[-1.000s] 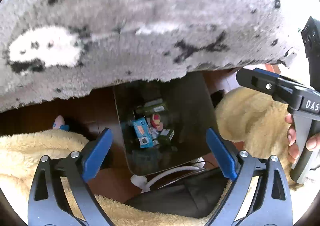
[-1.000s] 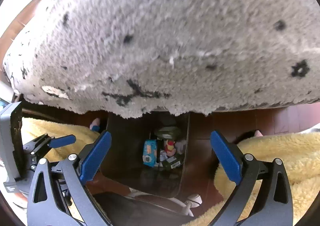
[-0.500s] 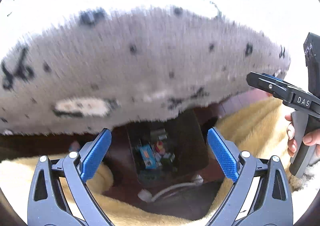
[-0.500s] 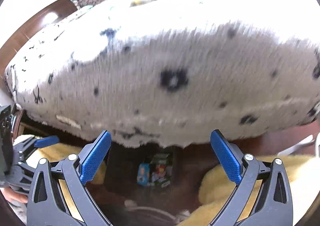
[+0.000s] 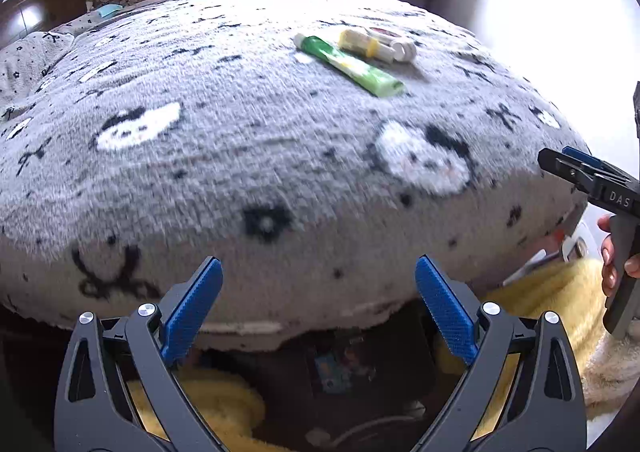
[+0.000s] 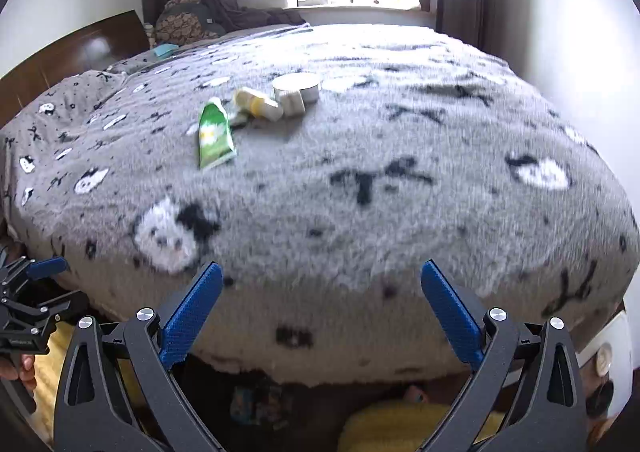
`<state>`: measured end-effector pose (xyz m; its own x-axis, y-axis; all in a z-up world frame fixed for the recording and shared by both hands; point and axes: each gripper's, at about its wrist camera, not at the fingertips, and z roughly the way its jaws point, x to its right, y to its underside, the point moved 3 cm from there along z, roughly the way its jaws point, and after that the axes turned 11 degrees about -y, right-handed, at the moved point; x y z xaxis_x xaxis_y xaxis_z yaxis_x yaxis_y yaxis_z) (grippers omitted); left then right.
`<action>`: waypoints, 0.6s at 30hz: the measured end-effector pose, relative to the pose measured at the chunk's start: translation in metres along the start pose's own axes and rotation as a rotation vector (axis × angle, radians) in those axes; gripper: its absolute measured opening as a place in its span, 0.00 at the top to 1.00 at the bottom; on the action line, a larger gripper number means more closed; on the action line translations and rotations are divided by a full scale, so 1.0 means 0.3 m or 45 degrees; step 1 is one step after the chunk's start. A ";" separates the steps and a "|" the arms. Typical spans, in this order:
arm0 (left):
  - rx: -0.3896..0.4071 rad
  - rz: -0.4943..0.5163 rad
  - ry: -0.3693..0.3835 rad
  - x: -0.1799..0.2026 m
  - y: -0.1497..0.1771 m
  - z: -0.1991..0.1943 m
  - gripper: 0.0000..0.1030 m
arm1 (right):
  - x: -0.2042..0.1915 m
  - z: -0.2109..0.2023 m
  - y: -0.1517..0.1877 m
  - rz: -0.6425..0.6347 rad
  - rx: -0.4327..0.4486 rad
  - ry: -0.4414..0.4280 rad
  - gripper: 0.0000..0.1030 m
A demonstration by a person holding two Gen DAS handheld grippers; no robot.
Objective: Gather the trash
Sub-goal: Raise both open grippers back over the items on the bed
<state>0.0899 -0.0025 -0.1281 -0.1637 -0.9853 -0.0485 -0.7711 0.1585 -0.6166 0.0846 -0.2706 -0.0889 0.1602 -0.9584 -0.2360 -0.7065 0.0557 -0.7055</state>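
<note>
Both grippers are held wide apart in their fingers, with nothing between them: the left gripper [image 5: 318, 316] and the right gripper [image 6: 320, 318] are both pointed over the near edge of a bed covered by a grey blanket [image 6: 400, 179] with black and white figures. The trash is seen lying well ahead on the blanket, toward its middle: a green tube [image 6: 215, 135], just beside it a yellow bottle [image 6: 256, 103], and a round white tub [image 6: 297, 87] touching a small white piece. Below the bed's edge, a dark bin [image 5: 340, 364] with coloured packets inside is partly seen, flanked by yellow fleece [image 5: 552, 292].
</note>
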 end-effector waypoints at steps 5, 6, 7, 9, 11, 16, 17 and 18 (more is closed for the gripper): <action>0.058 -0.007 -0.049 -0.028 -0.099 0.022 0.11 | -0.003 0.050 -0.094 -0.019 0.003 0.018 0.03; 0.068 -0.003 -0.059 -0.028 -0.113 0.030 0.11 | -0.006 0.060 -0.107 -0.019 0.004 0.014 0.03; 0.074 0.002 -0.065 -0.031 -0.125 0.031 0.11 | -0.005 0.079 -0.129 -0.021 0.005 0.012 0.03; 0.085 0.012 -0.084 -0.030 -0.156 0.046 0.11 | -0.001 0.104 -0.155 -0.017 0.005 0.013 0.03; 0.090 0.018 -0.092 -0.025 -0.185 0.065 0.11 | 0.011 0.144 -0.194 0.006 0.004 0.014 0.03; 0.069 0.004 -0.067 -0.004 -0.254 0.132 0.11 | 0.023 0.265 -0.295 0.002 0.004 0.047 0.03; 0.065 0.001 -0.064 0.003 -0.268 0.146 0.11 | 0.026 0.300 -0.321 0.000 0.000 0.052 0.05; 0.063 0.000 -0.064 0.008 -0.277 0.155 0.11 | 0.027 0.325 -0.338 -0.003 -0.001 0.057 0.05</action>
<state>0.1821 -0.0209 -0.1136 -0.1318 -0.9874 -0.0874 -0.7397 0.1566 -0.6544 0.2247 -0.2567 -0.0844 0.1306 -0.9701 -0.2044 -0.7067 0.0535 -0.7055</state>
